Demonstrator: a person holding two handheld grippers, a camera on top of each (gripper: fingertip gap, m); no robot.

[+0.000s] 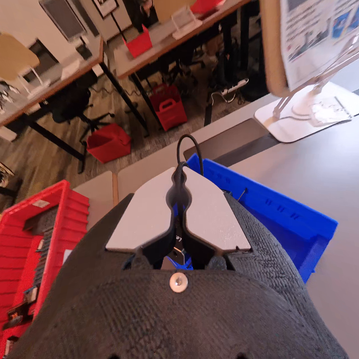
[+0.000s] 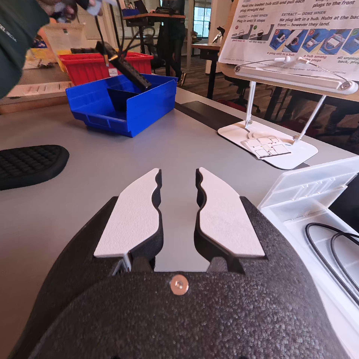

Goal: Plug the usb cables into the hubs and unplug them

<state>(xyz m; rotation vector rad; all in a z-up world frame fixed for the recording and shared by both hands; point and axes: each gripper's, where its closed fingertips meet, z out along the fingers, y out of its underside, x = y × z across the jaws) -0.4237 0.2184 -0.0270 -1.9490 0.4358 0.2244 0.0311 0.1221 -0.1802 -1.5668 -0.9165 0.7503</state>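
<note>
My left gripper (image 1: pixel 179 172) is shut on a black braided usb cable (image 1: pixel 189 144) that loops up past its fingertips, above the blue bin (image 1: pixel 272 209). In the right wrist view the long black hub (image 2: pixel 124 65) hangs tilted from its cables (image 2: pixel 101 33) under the left gripper (image 2: pixel 95 7). The hub's lower end is inside the blue bin (image 2: pixel 147 108). My right gripper (image 2: pixel 178 172) is open and empty, low over the grey table (image 2: pixel 116 155), well in front of the bin.
A red bin (image 1: pixel 64 204) stands beside the blue one and behind it in the right wrist view (image 2: pixel 87 66). A white stand with an instruction sheet (image 2: pixel 291 38) is at the right. A clear box holding black cables (image 2: pixel 310 223) is near right. A black pad (image 2: pixel 29 165) lies at the left. The tips of one gripper are about 50 cm away from the tips of the other.
</note>
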